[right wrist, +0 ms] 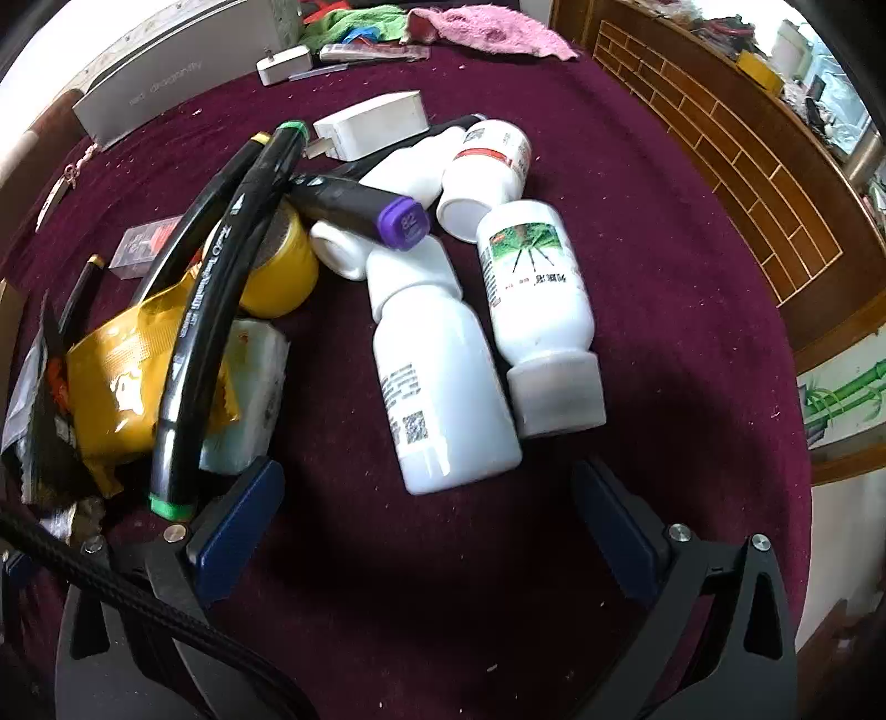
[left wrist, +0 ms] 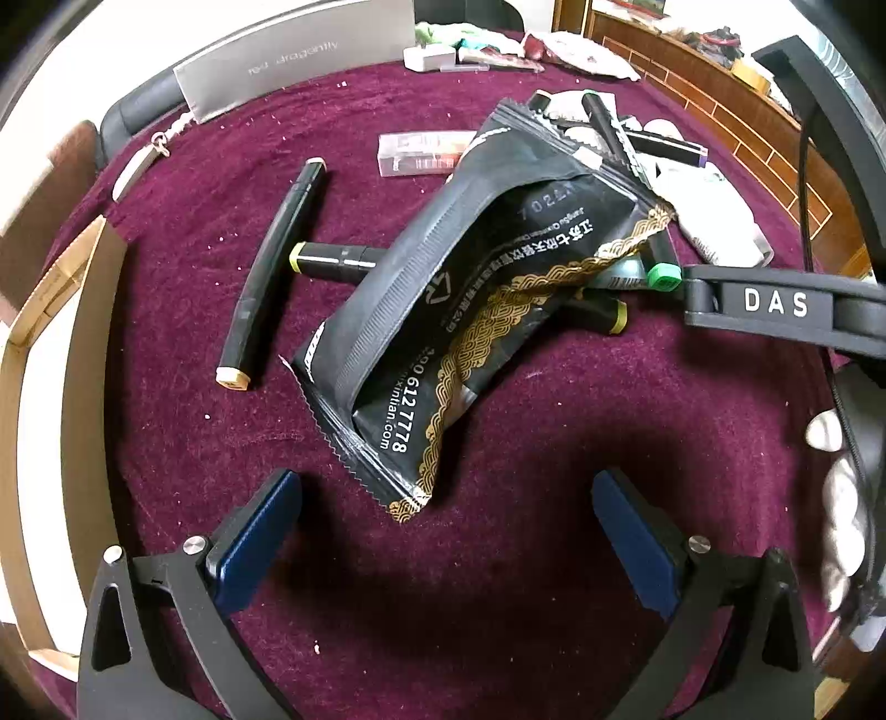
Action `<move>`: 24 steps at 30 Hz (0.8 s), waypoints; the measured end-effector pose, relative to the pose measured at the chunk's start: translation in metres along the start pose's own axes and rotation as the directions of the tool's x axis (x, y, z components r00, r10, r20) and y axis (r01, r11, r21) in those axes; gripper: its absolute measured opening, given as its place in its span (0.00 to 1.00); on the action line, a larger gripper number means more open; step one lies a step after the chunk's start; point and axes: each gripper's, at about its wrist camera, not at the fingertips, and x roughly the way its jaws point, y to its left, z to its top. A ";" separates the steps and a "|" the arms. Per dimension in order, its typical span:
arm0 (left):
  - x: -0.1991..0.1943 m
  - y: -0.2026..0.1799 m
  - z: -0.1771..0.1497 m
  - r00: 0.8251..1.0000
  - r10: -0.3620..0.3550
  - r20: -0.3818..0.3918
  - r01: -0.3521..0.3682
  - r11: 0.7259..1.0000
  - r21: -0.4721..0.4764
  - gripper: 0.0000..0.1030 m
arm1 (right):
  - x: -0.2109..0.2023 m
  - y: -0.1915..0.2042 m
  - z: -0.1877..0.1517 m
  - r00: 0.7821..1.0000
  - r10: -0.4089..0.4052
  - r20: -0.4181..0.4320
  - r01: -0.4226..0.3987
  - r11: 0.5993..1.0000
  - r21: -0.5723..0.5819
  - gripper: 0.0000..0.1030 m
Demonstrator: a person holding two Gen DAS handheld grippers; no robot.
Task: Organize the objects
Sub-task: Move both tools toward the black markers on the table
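In the left wrist view a black packet with gold trim [left wrist: 476, 310] lies on the maroon cloth, over a yellow-capped marker [left wrist: 332, 259] and a green-capped marker [left wrist: 662, 277]. Another black marker [left wrist: 271, 277] lies to its left. My left gripper [left wrist: 446, 531] hangs open just below the packet, nothing between its blue pads. In the right wrist view several white bottles [right wrist: 443, 382] lie in a heap, with a purple-capped marker [right wrist: 360, 207], a long green-capped marker [right wrist: 221, 310], yellow tape [right wrist: 282, 266] and a yellow packet [right wrist: 122, 382] to the left. My right gripper [right wrist: 426, 531] is open just below the nearest bottle.
A grey box [left wrist: 288, 61] stands at the table's far edge, with a white charger [right wrist: 371, 124], towels [right wrist: 487, 30] and small items behind. A cardboard box's wall [left wrist: 83, 354] stands at the left. The other gripper's black body [left wrist: 775, 304] reaches in from the right. Wooden lattice panelling [right wrist: 747, 183] borders the right.
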 end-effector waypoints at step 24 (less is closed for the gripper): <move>-0.056 0.089 0.047 0.987 0.102 0.127 -0.081 0.984 -0.156 0.92 | -0.124 -0.011 0.003 0.969 0.057 0.239 -0.064 0.998 0.022 0.80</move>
